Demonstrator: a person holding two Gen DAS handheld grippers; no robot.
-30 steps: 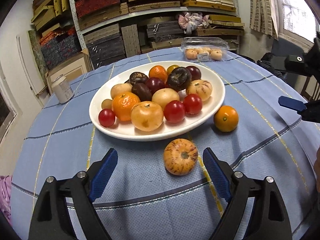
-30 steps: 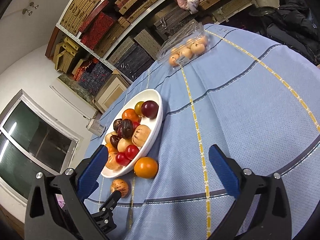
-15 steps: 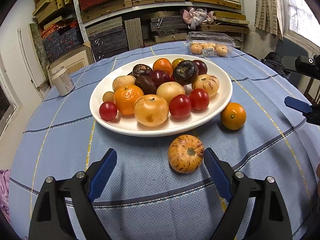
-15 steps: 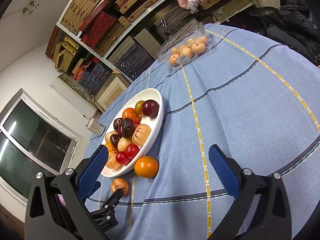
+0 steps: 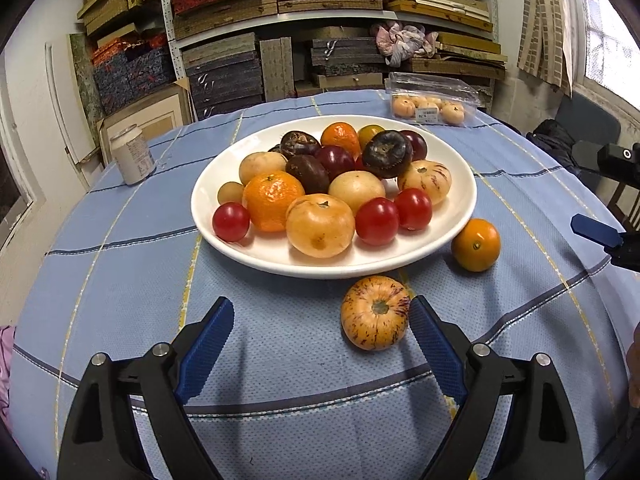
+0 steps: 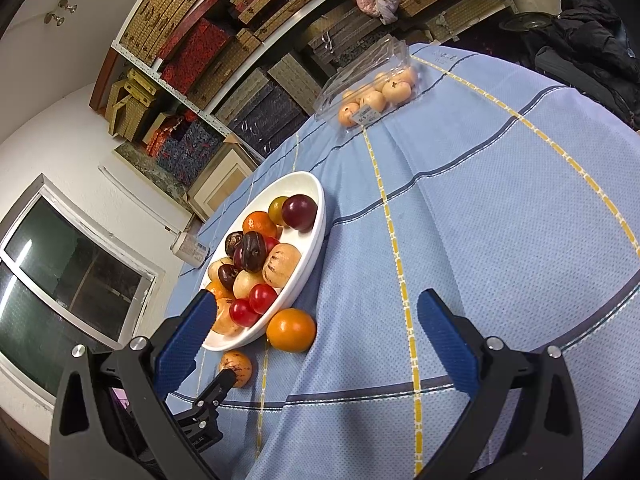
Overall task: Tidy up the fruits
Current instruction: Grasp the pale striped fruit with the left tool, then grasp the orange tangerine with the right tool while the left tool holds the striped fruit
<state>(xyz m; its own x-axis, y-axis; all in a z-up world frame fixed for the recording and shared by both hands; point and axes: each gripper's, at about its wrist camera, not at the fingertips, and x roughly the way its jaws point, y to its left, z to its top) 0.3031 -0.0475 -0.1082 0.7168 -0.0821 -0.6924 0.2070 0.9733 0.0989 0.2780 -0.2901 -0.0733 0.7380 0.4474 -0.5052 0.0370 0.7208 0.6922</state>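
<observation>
A white plate [image 5: 460,216] [image 6: 316,236] heaped with several fruits sits mid-table. A striped yellow-purple fruit [image 5: 375,323] [image 6: 237,367] lies on the blue cloth just in front of the plate. An orange fruit [image 5: 476,244] [image 6: 291,329] lies at the plate's right edge. My left gripper [image 5: 322,334] is open, low over the cloth; the striped fruit sits just inside its right finger [image 5: 436,348]. My right gripper [image 6: 318,344] is open and empty, above the cloth right of the plate; its blue fingertip [image 5: 596,231] shows in the left wrist view.
A clear plastic box of pale fruits [image 5: 432,100] [image 6: 374,92] stands at the table's far side. A white can [image 5: 132,154] stands at the far left. Shelves of stacked boxes [image 5: 320,20] lie behind the table. A dark chair with a coat [image 6: 592,52] stands to the right.
My left gripper has moved forward toward the plate, bringing the striped fruit closer to its right finger. The right gripper has barely moved.
</observation>
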